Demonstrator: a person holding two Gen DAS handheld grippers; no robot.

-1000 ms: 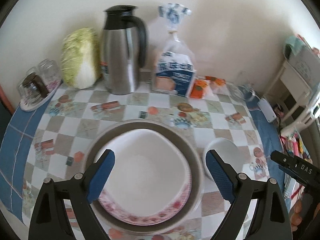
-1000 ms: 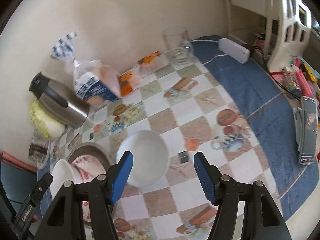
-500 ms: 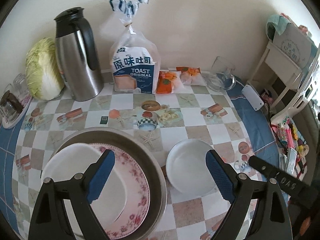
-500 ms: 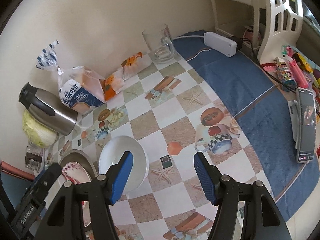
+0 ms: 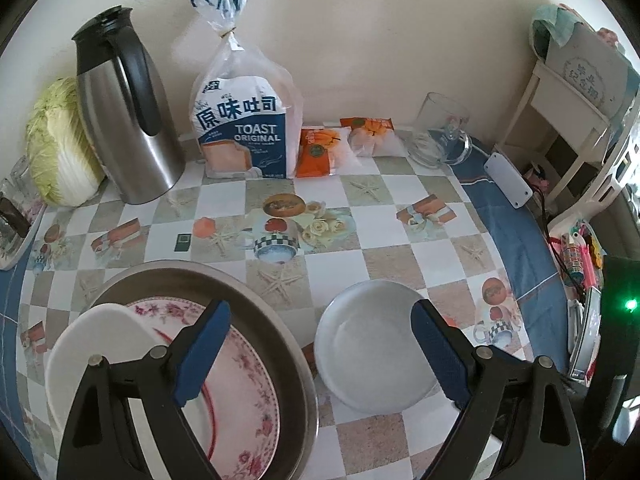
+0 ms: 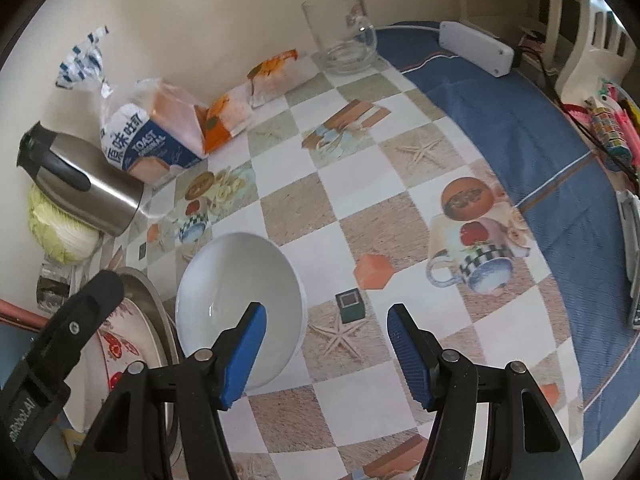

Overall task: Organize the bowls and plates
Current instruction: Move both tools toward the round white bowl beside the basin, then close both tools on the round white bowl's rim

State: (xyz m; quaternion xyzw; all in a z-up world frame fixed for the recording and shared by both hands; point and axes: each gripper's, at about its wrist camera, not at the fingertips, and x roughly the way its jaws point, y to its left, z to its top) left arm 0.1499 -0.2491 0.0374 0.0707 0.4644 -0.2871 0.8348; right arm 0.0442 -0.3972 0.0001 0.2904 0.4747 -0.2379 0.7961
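A metal basin [image 5: 280,344] sits at the lower left and holds a floral plate [image 5: 248,392] with a white dish [image 5: 92,344] lying on it. To its right a white bowl [image 5: 372,352] stands alone on the checked tablecloth. My left gripper [image 5: 320,340] hovers open, its left finger over the basin and its right finger over the bowl's right edge. In the right wrist view my right gripper [image 6: 326,328] is open and low over the white bowl [image 6: 236,292]. Its left finger is above the bowl's inside, its right finger above bare cloth. The basin [image 6: 156,312] shows at the left.
Along the wall stand a cabbage [image 5: 60,152], a steel jug [image 5: 128,120], a toast bag [image 5: 244,132], snack packets [image 5: 344,144] and a glass mug [image 5: 440,136]. A white power strip [image 6: 476,46] and a phone [image 6: 630,264] lie on the blue border at the right.
The left gripper has swung right: the basin slid to the lower left and the white bowl came between its fingers. The right gripper has dropped closer to the bowl.
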